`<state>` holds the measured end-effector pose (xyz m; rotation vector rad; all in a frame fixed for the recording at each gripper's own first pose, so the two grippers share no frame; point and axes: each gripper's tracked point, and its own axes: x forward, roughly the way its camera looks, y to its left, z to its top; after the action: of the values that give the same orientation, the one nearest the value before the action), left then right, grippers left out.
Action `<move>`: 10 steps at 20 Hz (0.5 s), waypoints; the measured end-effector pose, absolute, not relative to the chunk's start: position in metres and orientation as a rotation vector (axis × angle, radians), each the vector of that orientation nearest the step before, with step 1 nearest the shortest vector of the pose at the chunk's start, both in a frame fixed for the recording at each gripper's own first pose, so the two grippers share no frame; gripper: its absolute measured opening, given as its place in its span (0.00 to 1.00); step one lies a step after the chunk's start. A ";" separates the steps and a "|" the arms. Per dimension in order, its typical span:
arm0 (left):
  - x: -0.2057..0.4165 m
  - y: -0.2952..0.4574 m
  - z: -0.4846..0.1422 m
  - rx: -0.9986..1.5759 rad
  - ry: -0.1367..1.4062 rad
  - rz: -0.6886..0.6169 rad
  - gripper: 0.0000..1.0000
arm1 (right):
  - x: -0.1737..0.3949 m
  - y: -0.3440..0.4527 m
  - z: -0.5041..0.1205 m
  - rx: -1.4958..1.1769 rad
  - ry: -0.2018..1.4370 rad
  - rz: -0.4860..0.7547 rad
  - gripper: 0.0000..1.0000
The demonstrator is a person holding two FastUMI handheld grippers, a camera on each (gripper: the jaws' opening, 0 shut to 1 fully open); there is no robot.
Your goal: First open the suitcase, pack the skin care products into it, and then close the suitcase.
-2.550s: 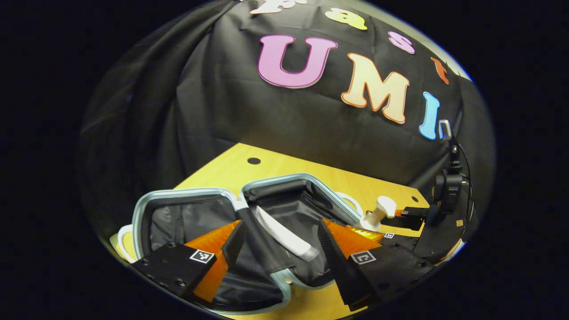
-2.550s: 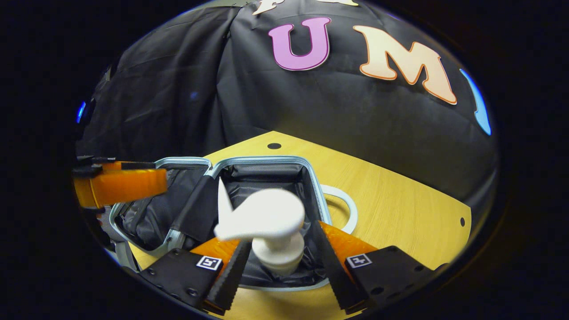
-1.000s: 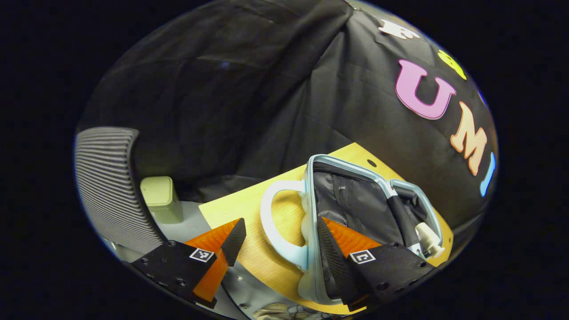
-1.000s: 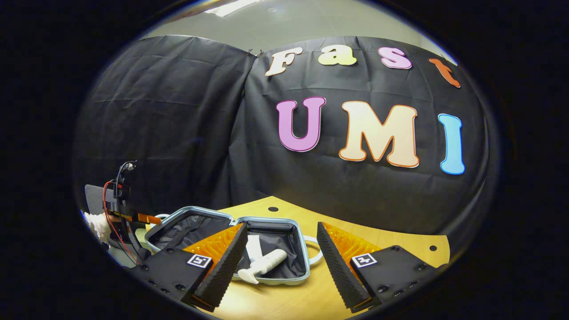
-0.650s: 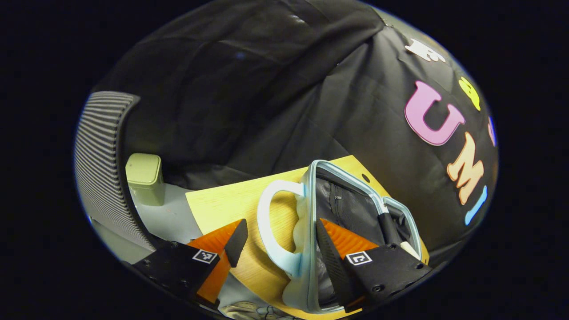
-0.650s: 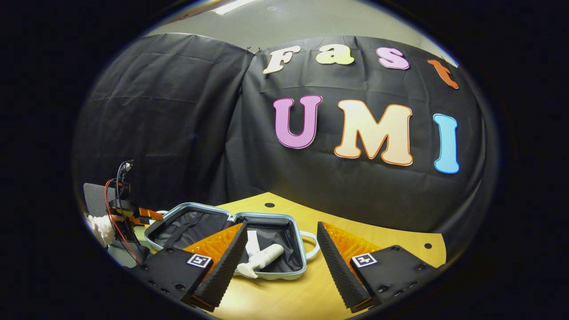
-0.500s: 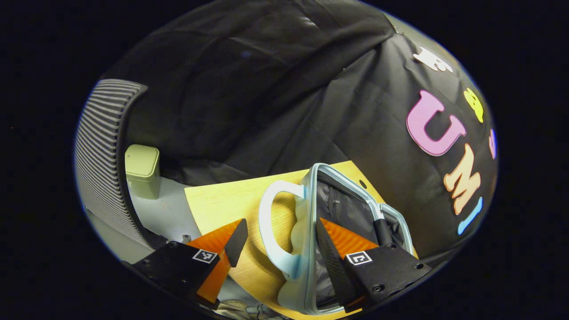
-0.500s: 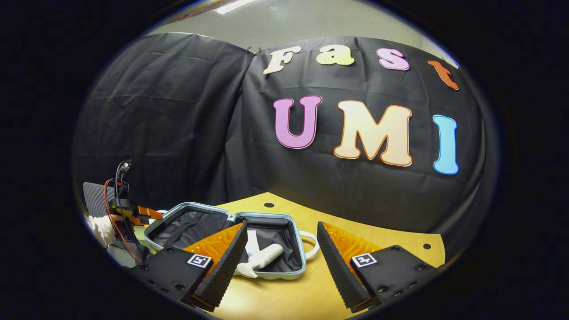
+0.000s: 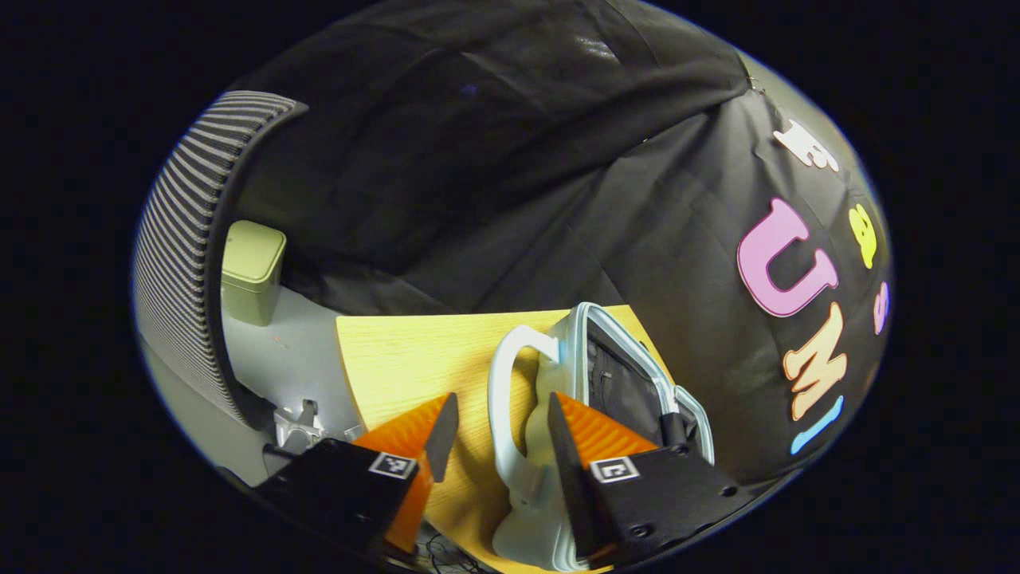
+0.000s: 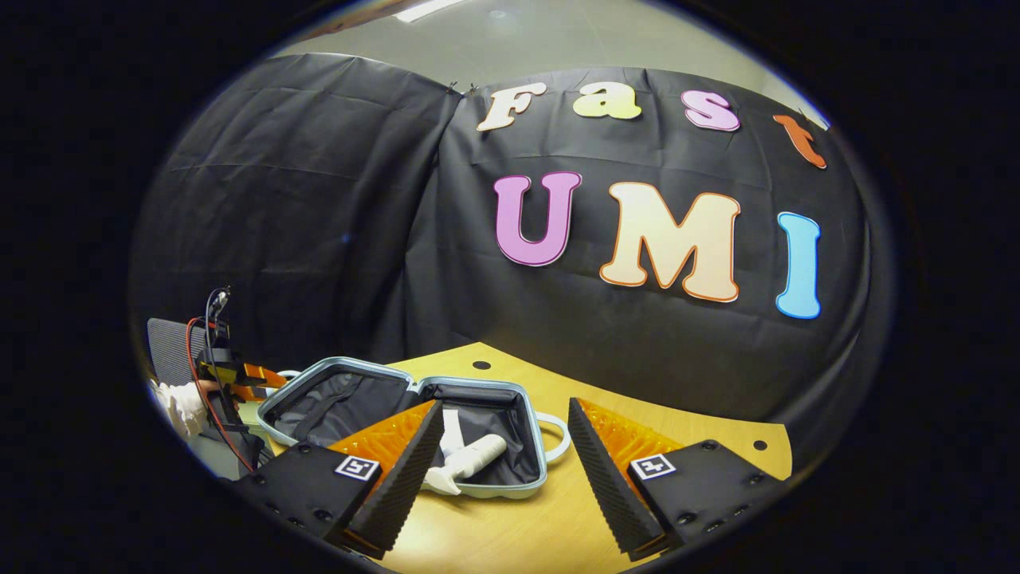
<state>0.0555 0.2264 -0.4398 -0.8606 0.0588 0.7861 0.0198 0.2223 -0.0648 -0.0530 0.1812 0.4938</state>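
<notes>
Left gripper, jaws apart, straddles the suitcase handle at lower centre, not yet clamped. Right gripper hangs unclenched, holding nothing. Suitcase lies open on the table, bottle inside. Closing step, I judge: you need to pinch the handle, then swing that half over.

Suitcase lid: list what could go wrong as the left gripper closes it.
1. The left gripper straddles the lid's white handle with fingers apart; lifting before they clamp may let it slip.
2. The pump bottle lies slanted in the right half of the suitcase; its nozzle may catch the closing lid.
3. The suitcase sits near the table edge and could slide off.
</notes>
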 end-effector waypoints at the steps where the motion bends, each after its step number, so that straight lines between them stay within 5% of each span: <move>1: 0.056 0.230 -0.443 -0.855 0.060 0.801 0.48 | 0.020 0.222 -0.065 -0.057 0.178 0.493 1.00; 4: 0.056 0.230 -0.441 -0.874 0.063 0.803 0.05 | 0.021 0.219 -0.065 -0.052 0.180 0.487 0.98; 10: 0.060 0.228 -0.408 -0.786 0.111 0.778 0.00 | 0.027 0.204 -0.063 -0.053 0.180 0.460 1.00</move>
<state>0.0603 0.2277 -0.4082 -0.7863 0.1106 0.7778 0.0268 0.2041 -0.0626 -0.0527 0.1796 0.4600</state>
